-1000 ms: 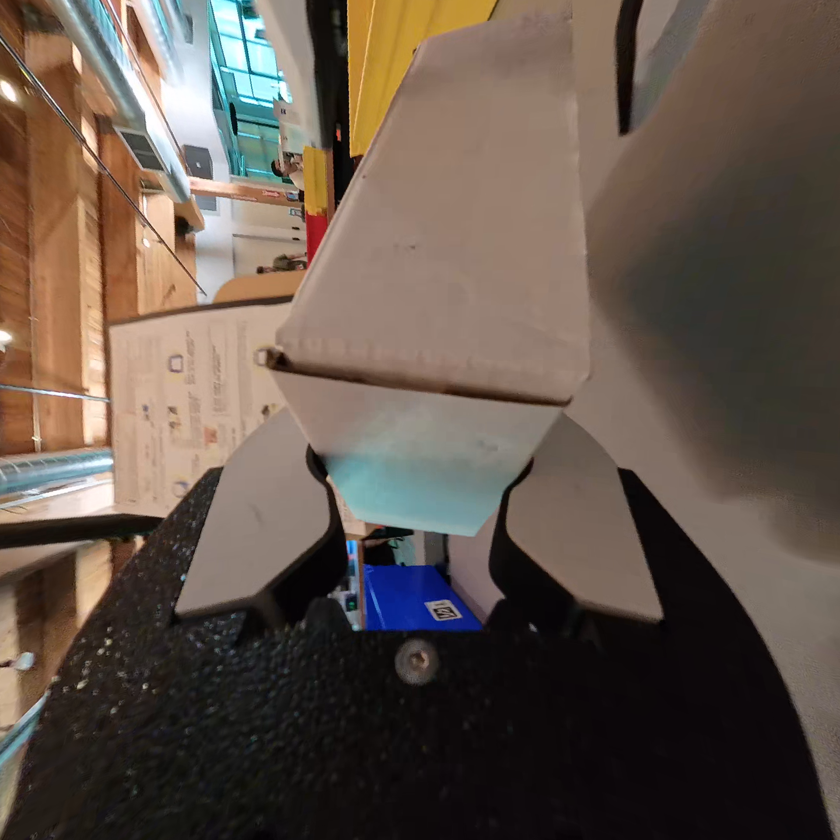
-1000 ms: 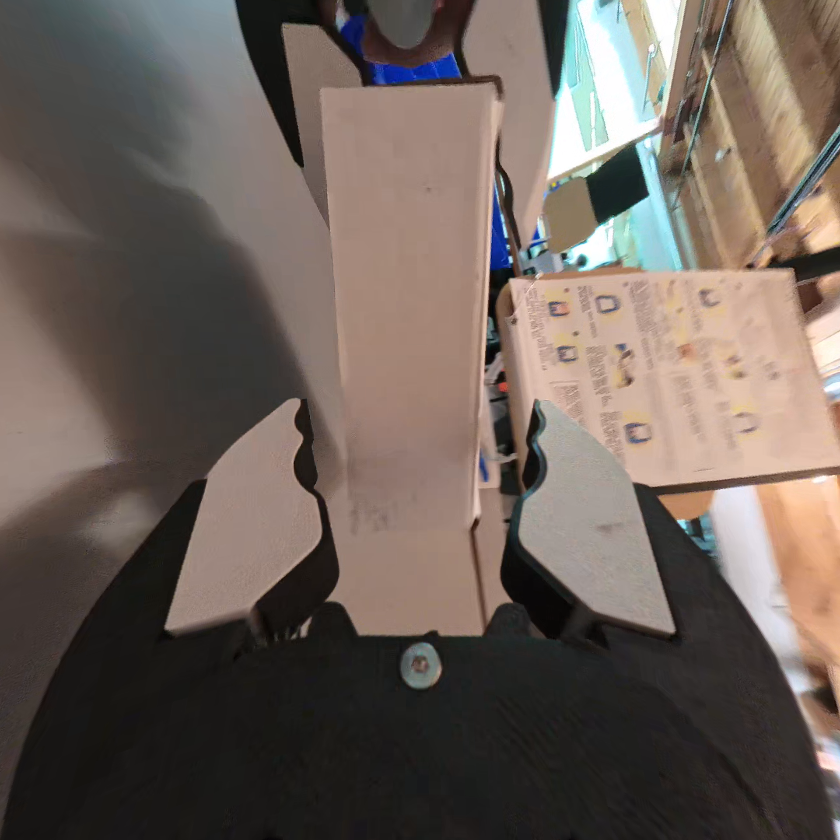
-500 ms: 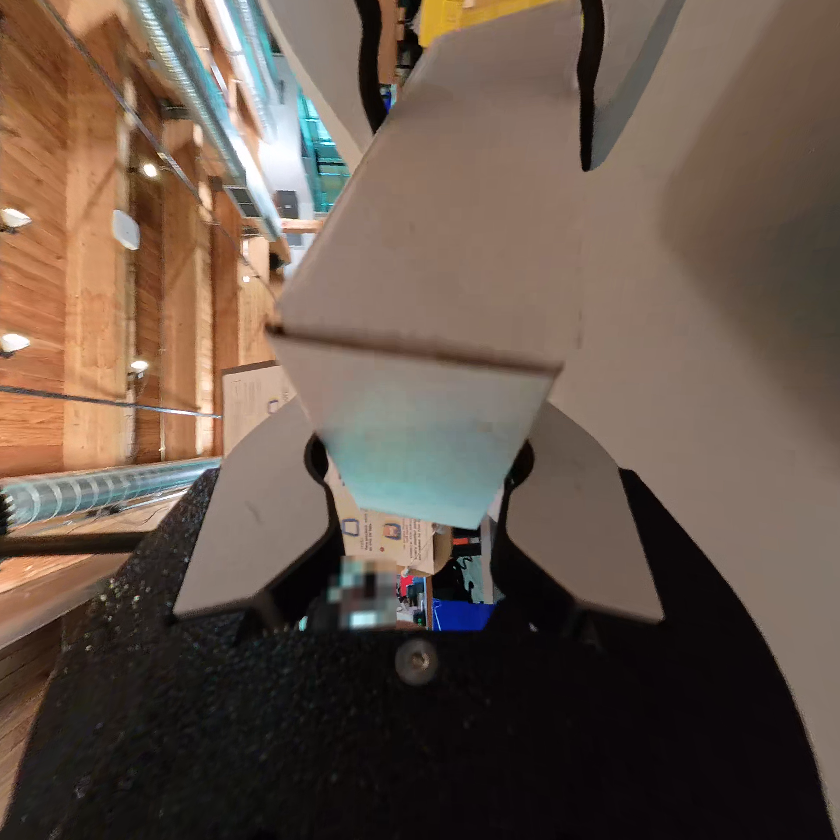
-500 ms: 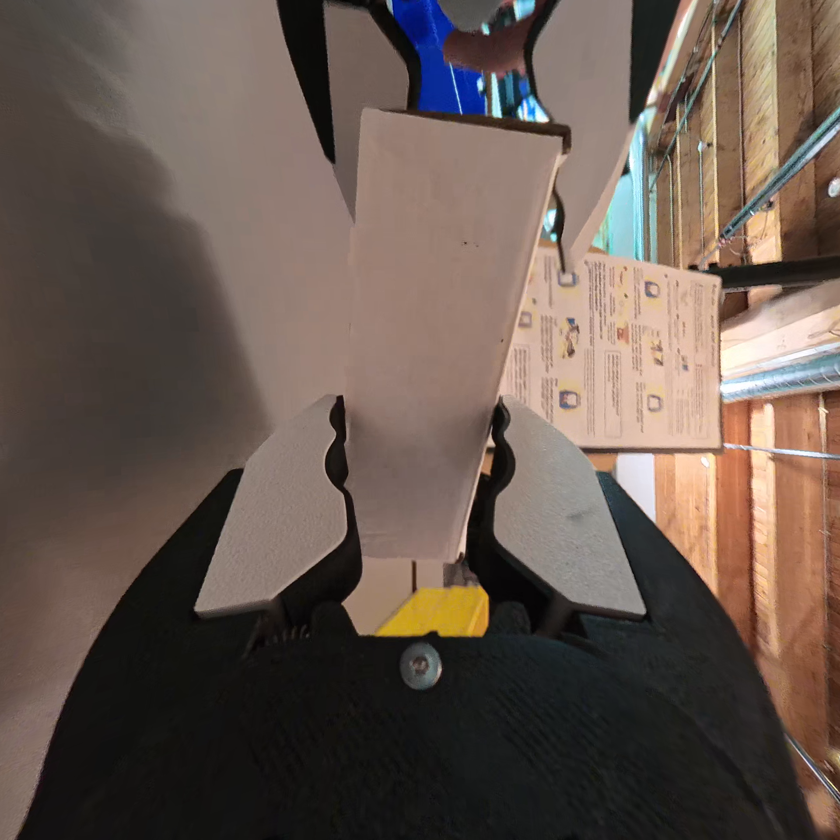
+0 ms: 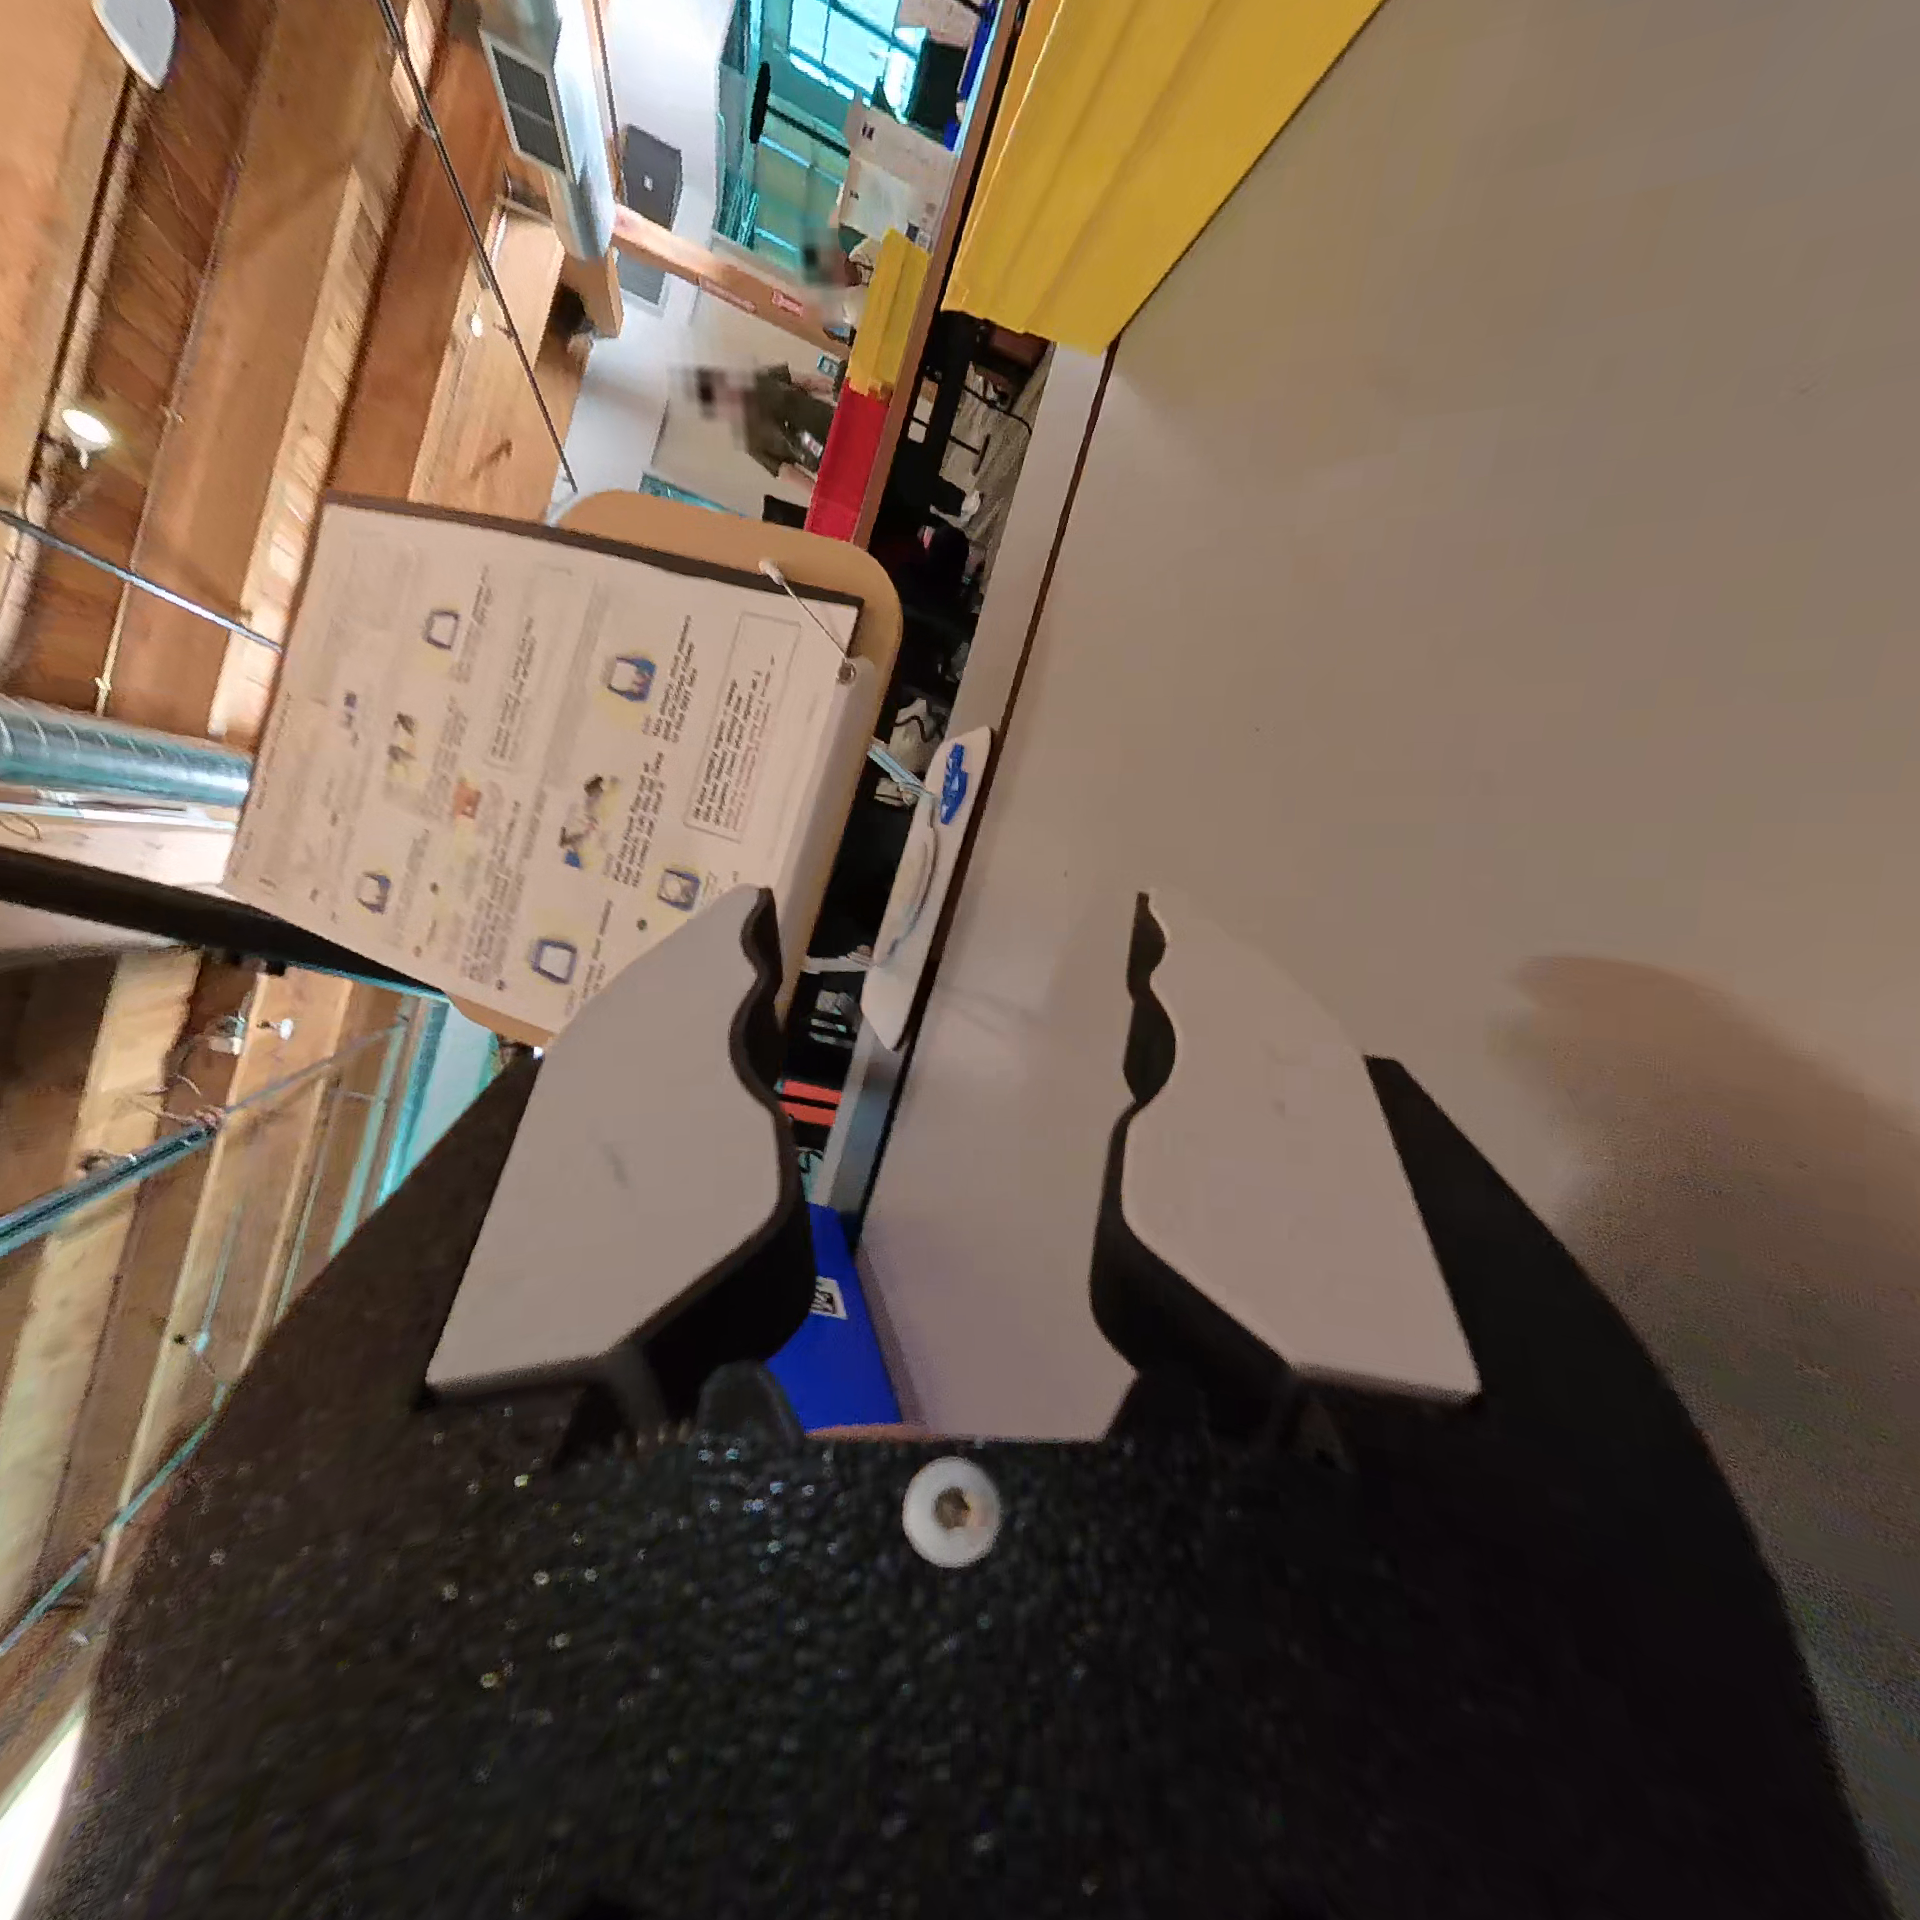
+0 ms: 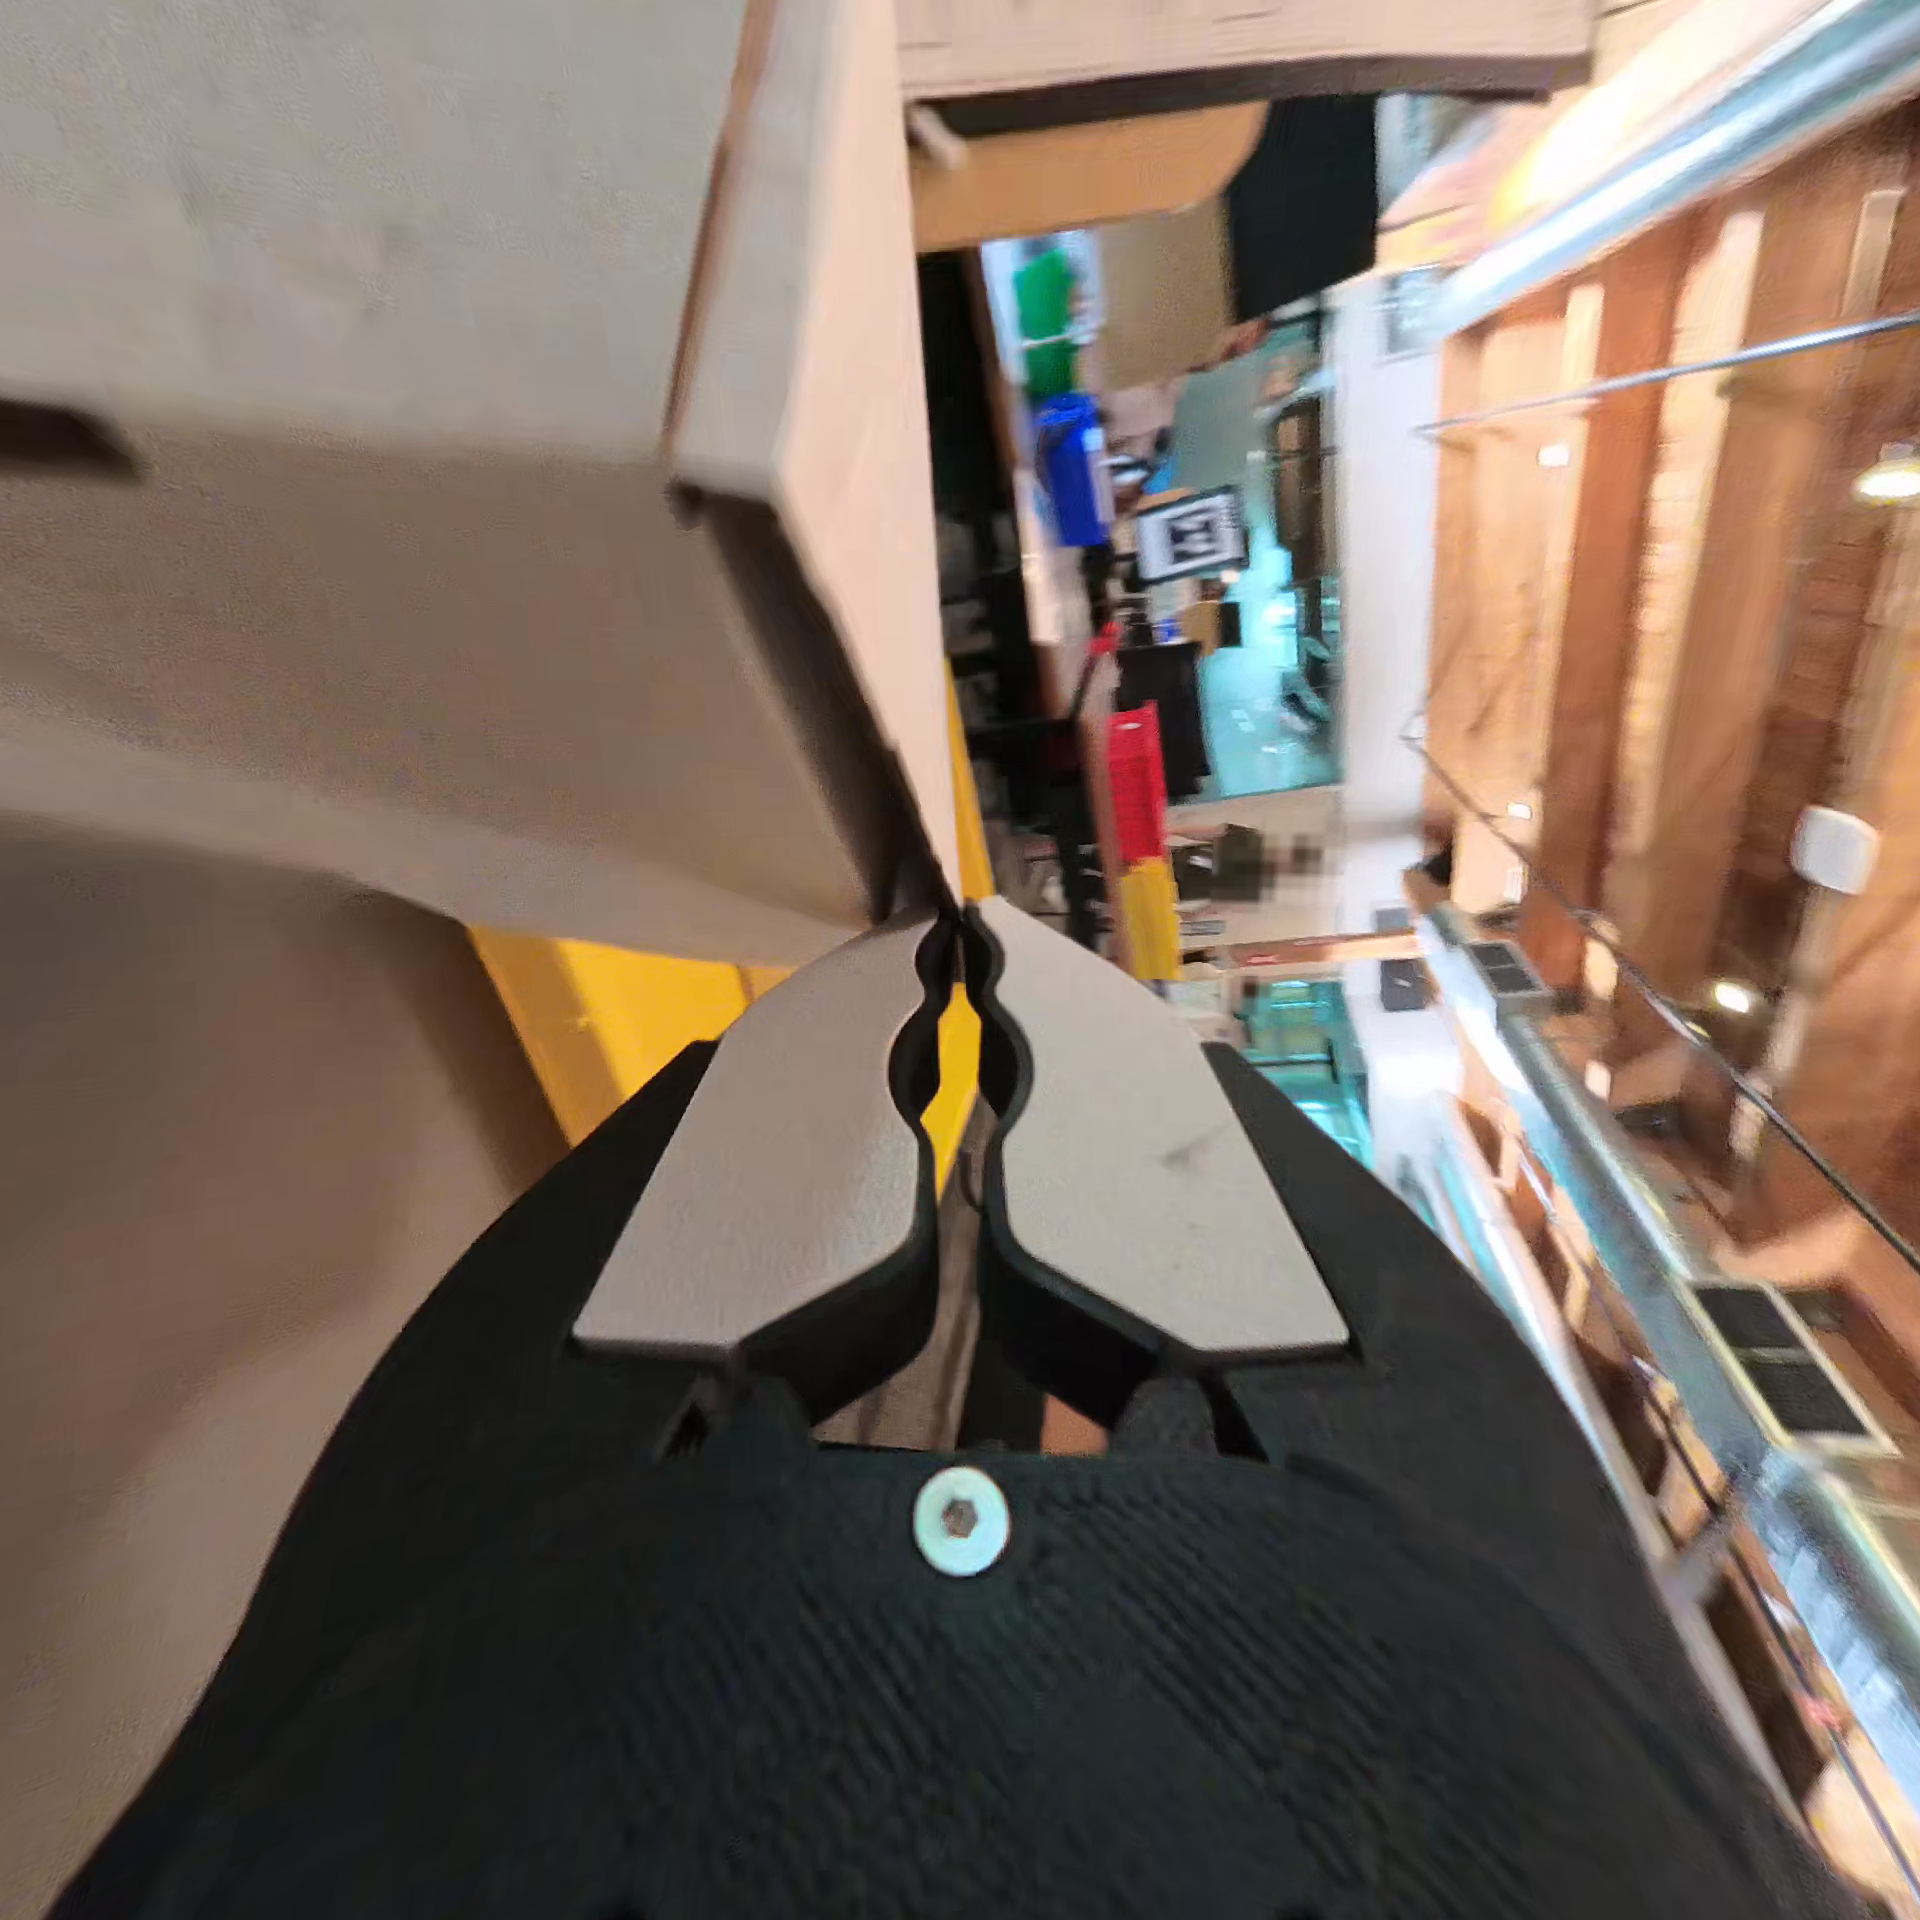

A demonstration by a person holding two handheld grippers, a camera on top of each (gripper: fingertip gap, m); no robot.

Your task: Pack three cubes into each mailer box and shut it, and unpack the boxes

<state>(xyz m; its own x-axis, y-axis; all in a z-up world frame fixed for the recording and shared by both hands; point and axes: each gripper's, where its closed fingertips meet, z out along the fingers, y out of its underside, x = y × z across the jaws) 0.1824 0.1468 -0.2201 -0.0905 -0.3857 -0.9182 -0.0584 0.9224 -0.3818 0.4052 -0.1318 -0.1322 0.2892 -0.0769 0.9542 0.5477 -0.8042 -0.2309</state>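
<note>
In the right wrist view a white cardboard mailer box point(image 6: 416, 520) fills the upper left, blurred, with its near corner right at my fingertips. My right gripper point(image 6: 958, 923) is shut, tips together, with only yellow background showing through the wavy slit between the pads. I cannot tell whether the tips touch the box's corner. In the left wrist view my left gripper point(image 5: 953, 914) is open with nothing between its fingers, over the pale table top point(image 5: 1455, 623). The box does not show in that view. No cubes show in either view.
A yellow sheet-like thing point(image 5: 1122, 156) lies at the table's far end and also shows in the right wrist view point(image 6: 603, 1018). A printed poster board point(image 5: 540, 748) stands past the table edge. A white disc with a blue mark point(image 5: 935, 831) sits at that edge. A blue bin point(image 5: 831, 1340) is below. The tips of one gripper are about 35 cm away from the tips of the other.
The box flap that stood between each gripper's fingers is gone from both. My right gripper's fingers have come together. My left gripper stays wide and has swung away from the box.
</note>
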